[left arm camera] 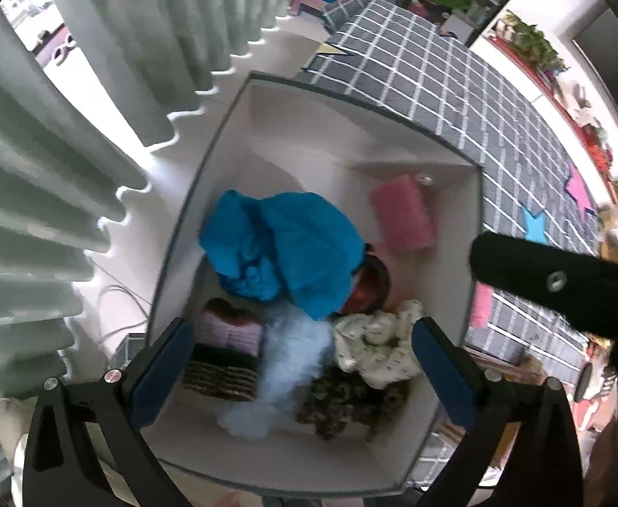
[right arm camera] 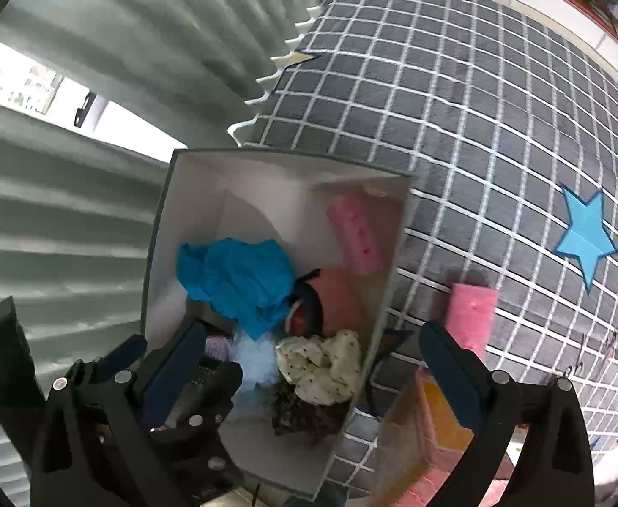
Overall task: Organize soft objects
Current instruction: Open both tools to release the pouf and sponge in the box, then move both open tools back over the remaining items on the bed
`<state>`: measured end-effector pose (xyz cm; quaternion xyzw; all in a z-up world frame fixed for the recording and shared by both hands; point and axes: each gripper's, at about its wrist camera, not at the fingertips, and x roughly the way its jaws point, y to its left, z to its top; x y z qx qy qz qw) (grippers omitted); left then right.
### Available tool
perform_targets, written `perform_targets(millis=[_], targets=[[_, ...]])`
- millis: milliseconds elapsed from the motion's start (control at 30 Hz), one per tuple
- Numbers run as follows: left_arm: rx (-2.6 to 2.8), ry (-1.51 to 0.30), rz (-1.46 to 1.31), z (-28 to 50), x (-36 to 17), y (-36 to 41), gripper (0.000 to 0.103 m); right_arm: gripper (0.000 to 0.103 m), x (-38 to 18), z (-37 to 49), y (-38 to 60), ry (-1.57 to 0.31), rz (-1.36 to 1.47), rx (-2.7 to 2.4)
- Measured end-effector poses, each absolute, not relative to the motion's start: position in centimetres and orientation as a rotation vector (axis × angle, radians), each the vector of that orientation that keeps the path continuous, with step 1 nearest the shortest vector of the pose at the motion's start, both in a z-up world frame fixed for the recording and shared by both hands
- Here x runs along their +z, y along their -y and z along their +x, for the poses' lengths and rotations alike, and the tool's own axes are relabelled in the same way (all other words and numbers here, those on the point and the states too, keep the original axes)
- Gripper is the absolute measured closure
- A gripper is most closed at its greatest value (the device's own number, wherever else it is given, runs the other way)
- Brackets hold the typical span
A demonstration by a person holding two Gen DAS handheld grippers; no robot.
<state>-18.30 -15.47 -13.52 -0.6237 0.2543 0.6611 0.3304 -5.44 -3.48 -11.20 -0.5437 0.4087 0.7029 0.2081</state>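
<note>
An open white box (left arm camera: 241,135) (right arm camera: 163,262) stands on the floor with several soft things in it. They include a crumpled blue cloth (left arm camera: 283,249) (right arm camera: 241,279), a pink sponge (left arm camera: 402,219) (right arm camera: 353,232), a pink and dark striped knit (left arm camera: 228,350), a pale blue fluffy piece (left arm camera: 288,359), a cream dotted cloth (left arm camera: 376,346) (right arm camera: 321,363) and a dark mottled cloth (left arm camera: 347,401) (right arm camera: 304,416). My left gripper (left arm camera: 302,338) hangs open straight above the box, holding nothing. My right gripper (right arm camera: 313,338) is open and empty, its fingers astride the box's right wall. A second pink sponge (right arm camera: 471,317) lies on the rug outside.
The box sits at the edge of a grey checked rug (left arm camera: 436,80) (right arm camera: 436,105) with star patches, such as a blue star (right arm camera: 586,236). Pale green curtains (left arm camera: 55,177) (right arm camera: 76,219) hang close on the left. An orange and pink object (right arm camera: 431,426) lies by the box's near right corner.
</note>
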Motion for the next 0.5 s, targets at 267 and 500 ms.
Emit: perform_targets(millis=[267,500], targets=[[1.606,-0.691,-1.544,-14.8,-10.1,12.2,0.000,0.001,-7.4,1.3,0.6,-1.202,-1.399,1.931],[1.407,-0.731,-1.531,-9.2,-9.0,6.6,0.000,0.001,-6.5,9.7,-1.3,-1.263,-1.281,1.839]])
